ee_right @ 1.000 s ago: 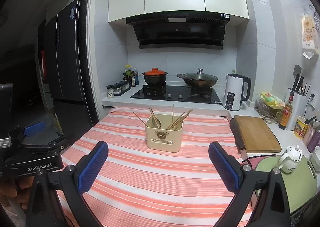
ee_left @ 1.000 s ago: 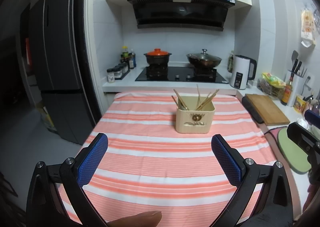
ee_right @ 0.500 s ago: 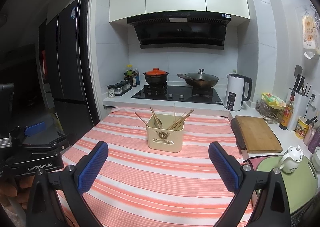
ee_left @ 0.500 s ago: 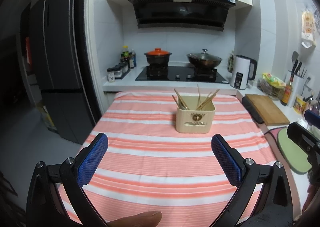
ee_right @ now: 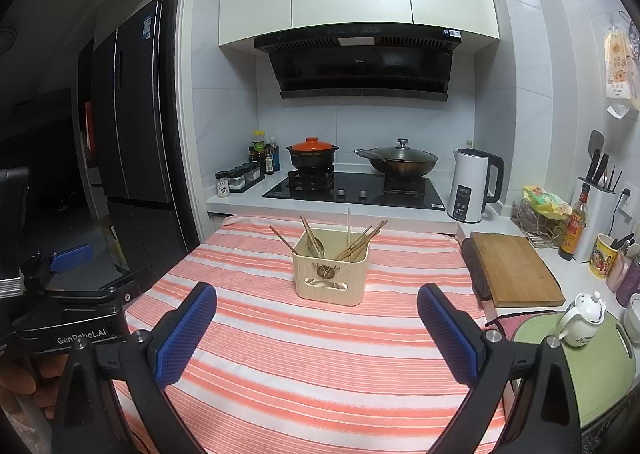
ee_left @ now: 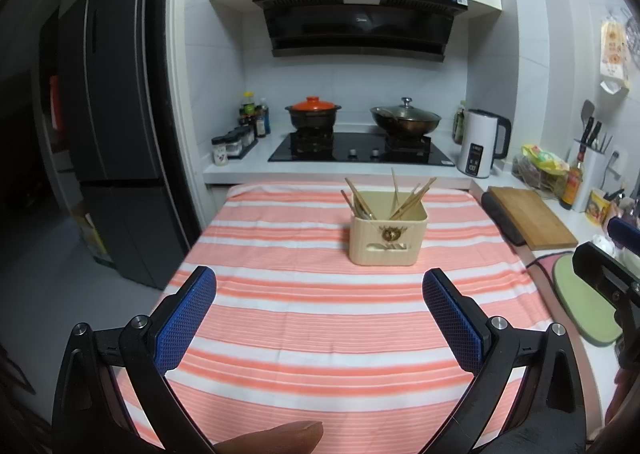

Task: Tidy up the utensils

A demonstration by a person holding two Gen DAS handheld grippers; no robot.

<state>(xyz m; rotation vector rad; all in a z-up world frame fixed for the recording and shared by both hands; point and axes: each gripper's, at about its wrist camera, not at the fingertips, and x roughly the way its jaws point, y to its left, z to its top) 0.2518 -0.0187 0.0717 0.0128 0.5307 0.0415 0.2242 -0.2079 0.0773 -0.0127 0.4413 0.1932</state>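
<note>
"GenRobot.AI" on left tongs' body (ee_right: pixel 82 337) | "Midea" on range hood (ee_right: pixel 361 62) | "100" on kettle display (ee_right: pixel 459 211)

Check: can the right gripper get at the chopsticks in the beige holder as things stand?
Probably yes. The right gripper is open, the chopsticks stick up above the beige holder, and only bare striped tablecloth lies between.

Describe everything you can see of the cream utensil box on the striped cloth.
The cream utensil box is a small, ribbed, plastic-looking tub with a brownish emblem and a handle slot on its front. It stands upright on the striped cloth, beyond both open grippers, untouched. Wooden chopsticks and a spoon lean inside.
</note>
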